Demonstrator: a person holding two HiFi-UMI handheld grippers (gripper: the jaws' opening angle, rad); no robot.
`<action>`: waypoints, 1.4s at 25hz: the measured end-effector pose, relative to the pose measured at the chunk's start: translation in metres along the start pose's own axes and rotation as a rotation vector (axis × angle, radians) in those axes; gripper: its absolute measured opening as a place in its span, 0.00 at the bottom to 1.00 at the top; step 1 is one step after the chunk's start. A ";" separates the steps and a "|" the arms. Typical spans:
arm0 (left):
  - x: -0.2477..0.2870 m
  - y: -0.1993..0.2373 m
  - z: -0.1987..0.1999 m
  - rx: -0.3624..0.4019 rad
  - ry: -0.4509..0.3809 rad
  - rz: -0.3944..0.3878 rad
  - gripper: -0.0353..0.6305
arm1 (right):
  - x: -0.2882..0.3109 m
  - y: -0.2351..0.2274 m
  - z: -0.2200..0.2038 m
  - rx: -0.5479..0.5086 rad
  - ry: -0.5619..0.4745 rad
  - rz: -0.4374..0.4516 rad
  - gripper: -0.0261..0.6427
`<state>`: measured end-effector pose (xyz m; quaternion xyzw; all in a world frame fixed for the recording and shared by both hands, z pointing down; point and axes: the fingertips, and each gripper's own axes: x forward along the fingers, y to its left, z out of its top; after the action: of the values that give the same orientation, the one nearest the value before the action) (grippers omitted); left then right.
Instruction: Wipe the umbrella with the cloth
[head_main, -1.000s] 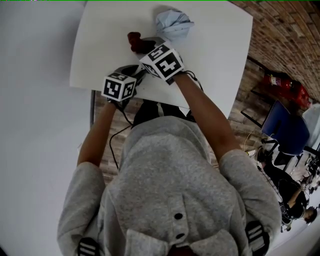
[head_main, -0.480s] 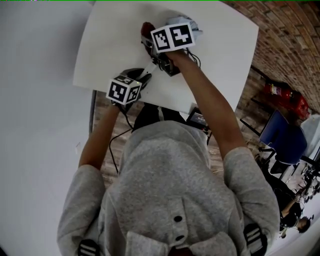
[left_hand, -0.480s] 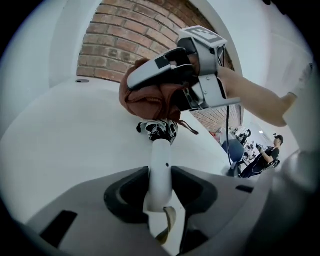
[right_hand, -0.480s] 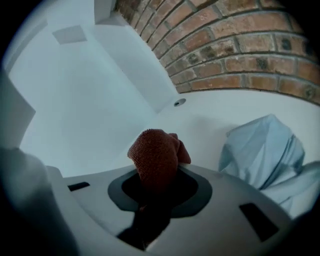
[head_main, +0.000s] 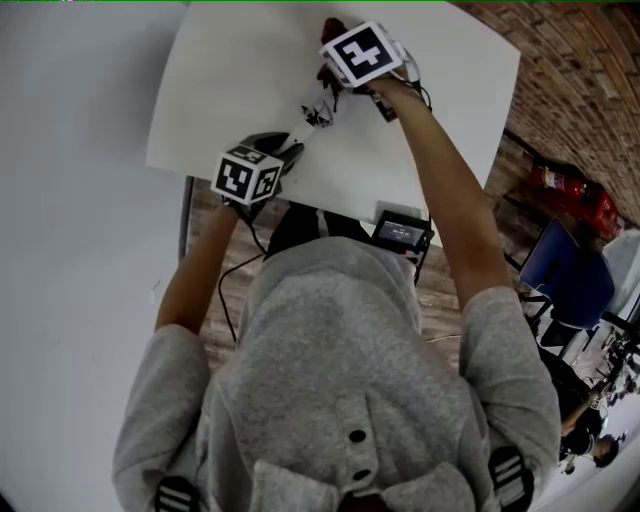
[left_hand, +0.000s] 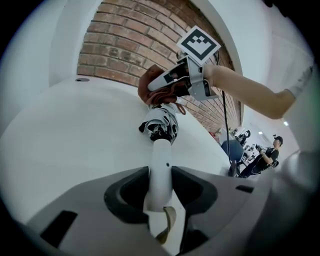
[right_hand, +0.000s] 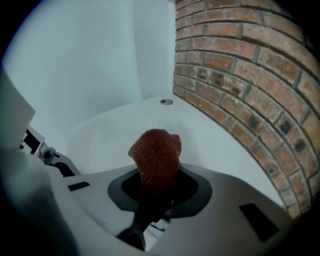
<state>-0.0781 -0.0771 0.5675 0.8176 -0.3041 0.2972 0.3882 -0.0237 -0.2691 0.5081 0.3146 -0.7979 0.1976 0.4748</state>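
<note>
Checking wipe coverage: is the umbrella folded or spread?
Folded. On the umbrella, the black-and-white canopy is bunched tight past the white handle that the left tool clamps.

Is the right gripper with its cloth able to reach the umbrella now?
Probably yes: the right gripper holds the cloth close to the far end of the umbrella, with nothing between them.

Room notes, as I see it from the feed. White tabletop (head_main: 230, 90) with rounded corners, pushed into a corner where a plain white wall (right_hand: 100, 60) meets a red brick wall (right_hand: 240, 65). Floor (head_main: 205, 215) under it is brown and patterned. Red fire extinguisher (head_main: 575, 185) by the brick; blue chair (head_main: 570, 265) near it. Lighting is even.
</note>
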 end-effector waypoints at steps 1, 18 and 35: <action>0.000 0.000 -0.001 0.002 0.002 0.001 0.28 | -0.002 -0.005 -0.001 0.005 -0.006 0.004 0.19; 0.000 0.002 -0.002 0.009 0.011 0.005 0.28 | -0.039 -0.129 -0.045 0.066 -0.010 -0.278 0.19; 0.001 0.002 -0.001 0.010 0.021 0.002 0.28 | -0.026 -0.105 -0.104 0.241 -0.110 -0.200 0.19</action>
<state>-0.0791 -0.0772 0.5699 0.8161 -0.2996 0.3075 0.3869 0.1237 -0.2729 0.5358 0.4573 -0.7580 0.2260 0.4066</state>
